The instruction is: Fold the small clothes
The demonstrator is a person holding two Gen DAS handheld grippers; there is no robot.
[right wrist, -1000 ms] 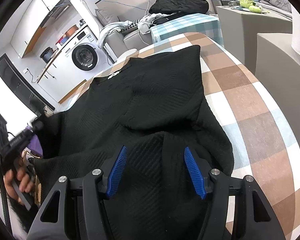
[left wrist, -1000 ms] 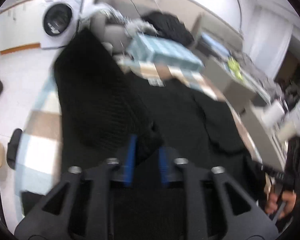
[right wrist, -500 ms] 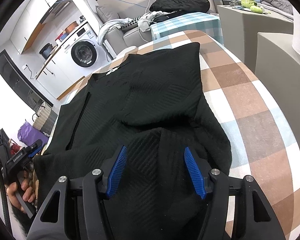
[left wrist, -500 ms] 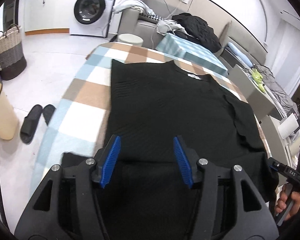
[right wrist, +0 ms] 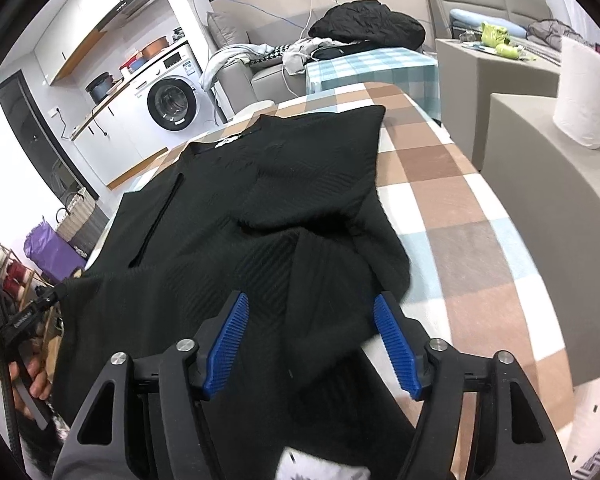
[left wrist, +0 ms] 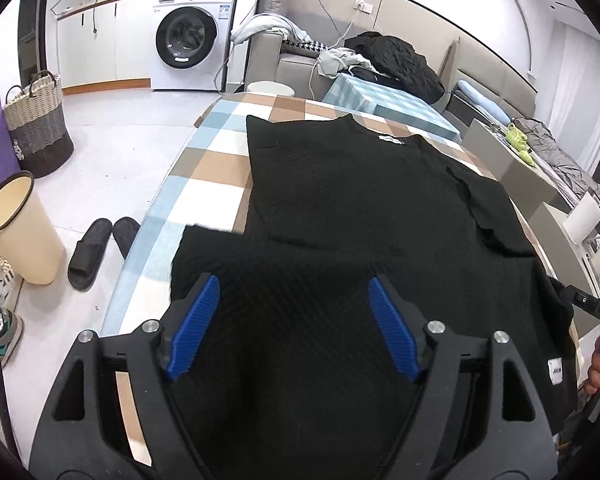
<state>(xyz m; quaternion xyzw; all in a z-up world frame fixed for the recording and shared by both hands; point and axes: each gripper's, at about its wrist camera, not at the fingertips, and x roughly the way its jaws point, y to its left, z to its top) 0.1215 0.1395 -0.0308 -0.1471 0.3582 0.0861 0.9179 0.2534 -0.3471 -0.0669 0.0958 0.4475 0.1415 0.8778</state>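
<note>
A black knit top point(left wrist: 360, 208) lies spread on the checked table point(left wrist: 204, 184), neck with a white label point(left wrist: 390, 139) at the far end. Both sides are folded in over the body. My left gripper point(left wrist: 294, 320) is open and empty, hovering over the near hem on the left side. My right gripper point(right wrist: 312, 340) is open and empty over the near hem on the right side, where the folded-in sleeve point(right wrist: 328, 264) bunches. The top point(right wrist: 260, 200) also fills the right wrist view.
Floor left of the table holds a cream bin point(left wrist: 20, 232), black slippers point(left wrist: 96, 248) and a woven basket point(left wrist: 36, 128). A washing machine point(left wrist: 188, 36) and a sofa with clothes point(left wrist: 388, 60) stand behind. Grey boxes and a paper roll point(right wrist: 584, 92) flank the right.
The left gripper let go of the black sleeve it held up, laid it over the body, opened wide and drew back to the near hem. The right gripper stayed open and nearly still.
</note>
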